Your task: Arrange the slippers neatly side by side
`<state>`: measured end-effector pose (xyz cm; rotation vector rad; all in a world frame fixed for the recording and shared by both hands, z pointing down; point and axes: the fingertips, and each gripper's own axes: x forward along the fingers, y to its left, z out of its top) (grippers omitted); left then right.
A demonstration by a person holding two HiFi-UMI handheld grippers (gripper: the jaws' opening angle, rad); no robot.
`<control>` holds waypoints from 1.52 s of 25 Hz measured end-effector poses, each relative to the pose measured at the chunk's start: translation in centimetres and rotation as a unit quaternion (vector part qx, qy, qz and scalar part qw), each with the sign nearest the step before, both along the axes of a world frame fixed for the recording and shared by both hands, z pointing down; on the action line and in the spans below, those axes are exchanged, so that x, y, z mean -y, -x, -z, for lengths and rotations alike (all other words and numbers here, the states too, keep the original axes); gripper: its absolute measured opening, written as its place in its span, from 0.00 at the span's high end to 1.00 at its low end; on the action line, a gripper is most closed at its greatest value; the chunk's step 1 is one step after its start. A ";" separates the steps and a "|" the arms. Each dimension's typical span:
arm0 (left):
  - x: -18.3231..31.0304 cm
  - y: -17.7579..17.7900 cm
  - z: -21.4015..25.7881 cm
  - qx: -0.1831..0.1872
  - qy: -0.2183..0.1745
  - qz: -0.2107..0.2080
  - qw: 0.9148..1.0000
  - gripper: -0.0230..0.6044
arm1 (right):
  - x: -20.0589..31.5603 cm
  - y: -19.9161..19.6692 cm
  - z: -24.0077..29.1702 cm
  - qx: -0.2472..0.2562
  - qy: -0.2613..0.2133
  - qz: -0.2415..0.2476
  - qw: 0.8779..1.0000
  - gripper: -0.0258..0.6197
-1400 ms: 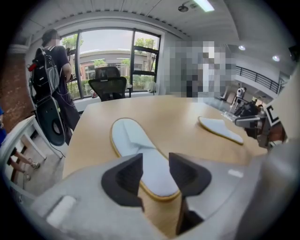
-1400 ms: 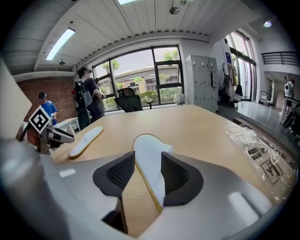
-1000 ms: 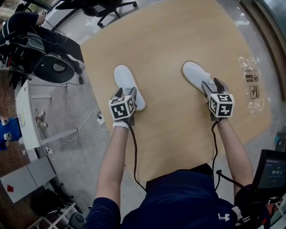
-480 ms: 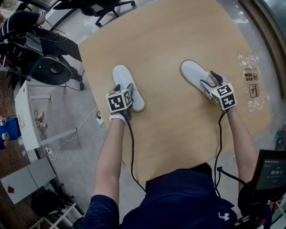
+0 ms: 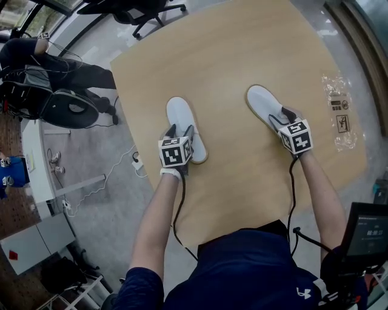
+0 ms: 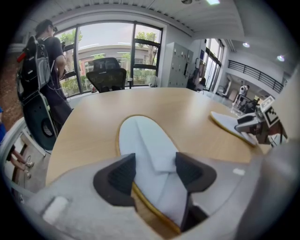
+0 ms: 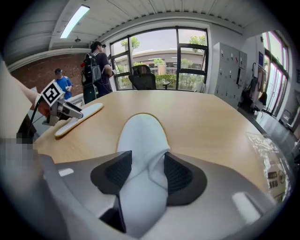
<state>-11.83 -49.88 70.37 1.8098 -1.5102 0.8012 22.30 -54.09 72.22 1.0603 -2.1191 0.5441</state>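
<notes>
Two white slippers lie on the round wooden bench [image 5: 230, 54], toes pointing away from the person and well apart from each other. The left slipper [image 5: 180, 112] sits near the bench's left edge. The right slipper [image 5: 262, 100] lies around mid-bench and is angled, its toe leaning to the left.

The left claw [image 6: 154, 168] points steeply down over the heel half of the left slipper. Its two dark pads straddle the slipper. The left pad is against the yellow-trimmed sole edge and the right pad is against the white upper, so it pinches the slipper across its width. The slipper's sole rests flat on the wood.

The right claw [image 7: 147, 171] grips the right slipper at the opening of its upper. Its jaws have just been closing, and the soft white cloth bunches up between the pads. Ahead of the pads the rounded toe lies on the bench.

Each claw carries its marker cube, and bare forearms reach back from them to a dark shirt at the bottom of the head view.

A crumpled clear plastic bag [image 5: 339, 112] lies on the bench's right side, apart from the right slipper. Off the bench to the left, a person [image 5: 36, 57] with a backpack stands on the grey floor, and an office chair [image 5: 139, 9] stands beyond the far edge.
</notes>
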 end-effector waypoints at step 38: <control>-9.6 -14.9 -0.9 0.007 -0.018 -0.109 0.994 0.54 | -12.7 5.1 0.9 0.089 0.082 -0.271 0.955 0.68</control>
